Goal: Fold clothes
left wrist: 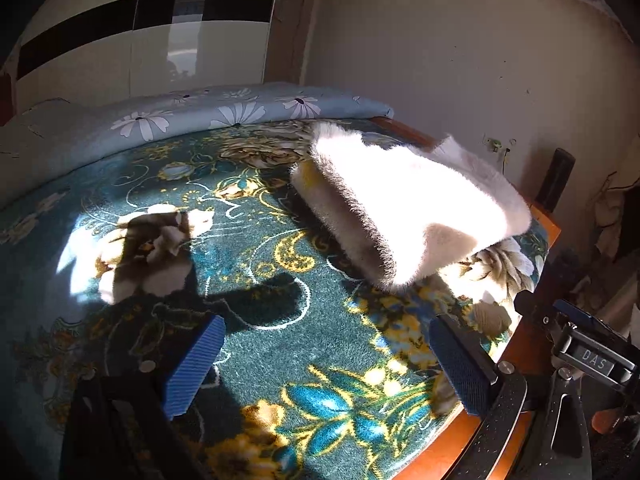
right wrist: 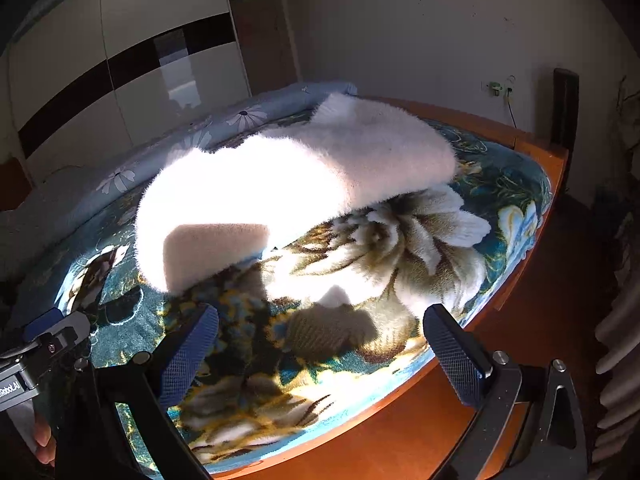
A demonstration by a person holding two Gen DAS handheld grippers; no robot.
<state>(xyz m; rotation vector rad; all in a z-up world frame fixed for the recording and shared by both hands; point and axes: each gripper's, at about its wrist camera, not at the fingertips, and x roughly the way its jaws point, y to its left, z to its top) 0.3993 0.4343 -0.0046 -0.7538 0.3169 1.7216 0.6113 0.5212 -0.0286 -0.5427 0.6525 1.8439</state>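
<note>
Both hand-held grippers, left (left wrist: 324,364) and right (right wrist: 320,356), are hovering released near the folded white fleece (right wrist: 288,176); they should be gripping its near edge evenly.

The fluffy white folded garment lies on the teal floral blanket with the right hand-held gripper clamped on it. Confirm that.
Not quite. The fluffy white folded garment does lie on the teal floral blanket, but the right hand-held gripper is not clamped on it: the right wrist view shows its blue fingers spread wide and empty, short of the garment.
</note>
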